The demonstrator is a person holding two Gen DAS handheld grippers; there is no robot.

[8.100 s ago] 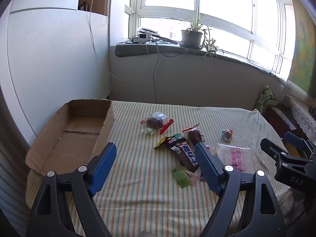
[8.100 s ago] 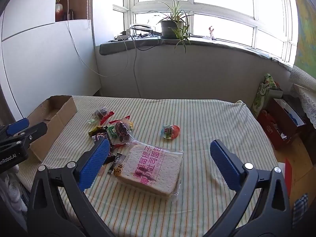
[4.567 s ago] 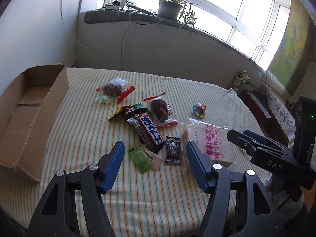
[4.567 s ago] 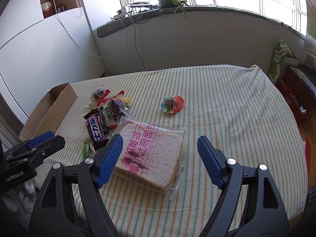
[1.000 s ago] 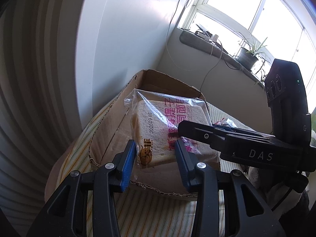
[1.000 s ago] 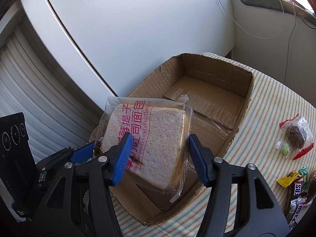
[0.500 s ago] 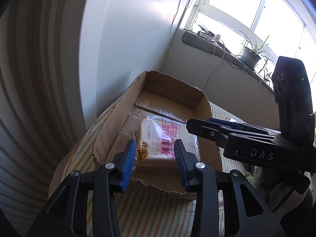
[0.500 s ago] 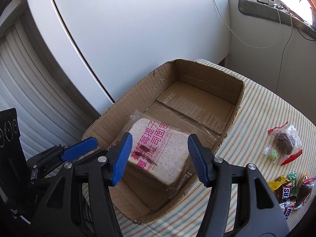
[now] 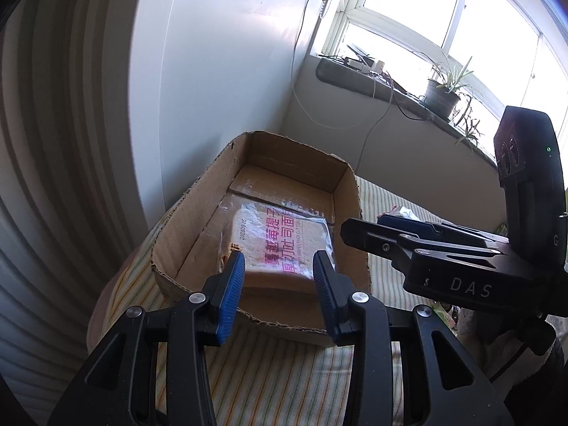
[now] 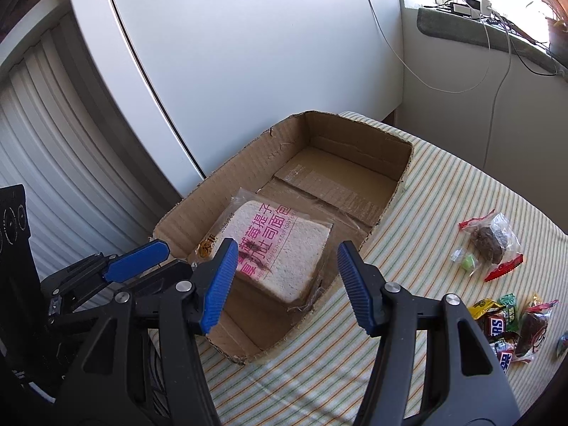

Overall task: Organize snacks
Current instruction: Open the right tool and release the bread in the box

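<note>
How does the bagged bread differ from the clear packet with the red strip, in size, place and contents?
The bagged bread is much the larger; the clear packet is small. The bread lies inside the cardboard box, while the packet sits out on the striped cloth. The bread bag holds a pale slab with pink print; the packet holds a dark lump. Both are wrapped in clear plastic, and neither pair of tongs touches either.

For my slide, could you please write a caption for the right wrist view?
Open right tool above bagged sliced bread lying inside cardboard box; wrapped snacks wait on striped tablecloth.
</note>
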